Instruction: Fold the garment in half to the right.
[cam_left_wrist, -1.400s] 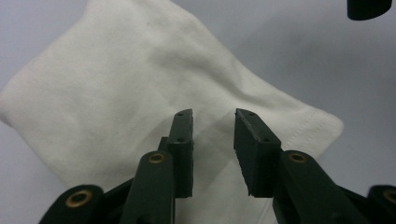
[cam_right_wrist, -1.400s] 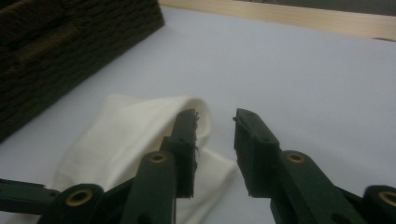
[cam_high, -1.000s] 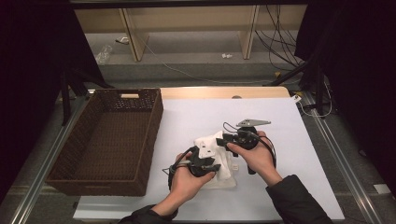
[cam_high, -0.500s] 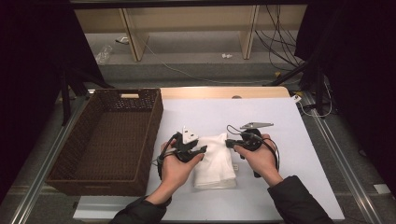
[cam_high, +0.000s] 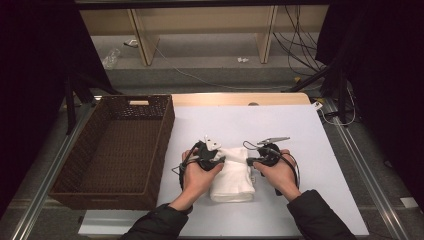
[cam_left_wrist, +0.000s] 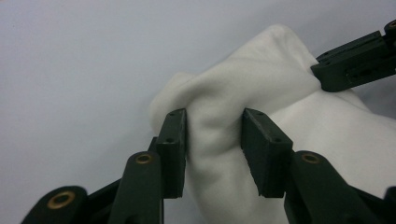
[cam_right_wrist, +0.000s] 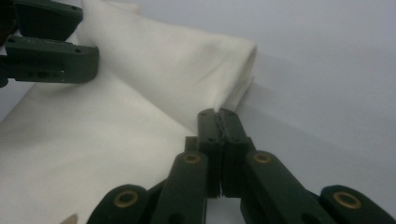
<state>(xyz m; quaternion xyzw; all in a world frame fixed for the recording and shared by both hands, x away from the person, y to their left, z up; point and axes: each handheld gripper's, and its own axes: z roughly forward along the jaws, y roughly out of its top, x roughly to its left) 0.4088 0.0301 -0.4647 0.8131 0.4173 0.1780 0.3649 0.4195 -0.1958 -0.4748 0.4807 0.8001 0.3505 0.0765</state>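
Centrally in the lower half of the high view, a folded white towel (cam_high: 232, 174) lay on the pale bench (cam_high: 320, 150), its long axis running from the lower edge of the frame toward the top. The left gripper (cam_left_wrist: 212, 135) had its jaws part open around a raised ridge of cloth at the towel's left upper edge, the fold bulging between them. The right gripper (cam_right_wrist: 218, 122) sat at the towel's right upper edge with its jaws closed together; whether they pinched a thin layer of cloth could not be told. Both hands stood level, one either side. A brown wicker basket (cam_high: 107, 150) waited at the left, nearer the left gripper.
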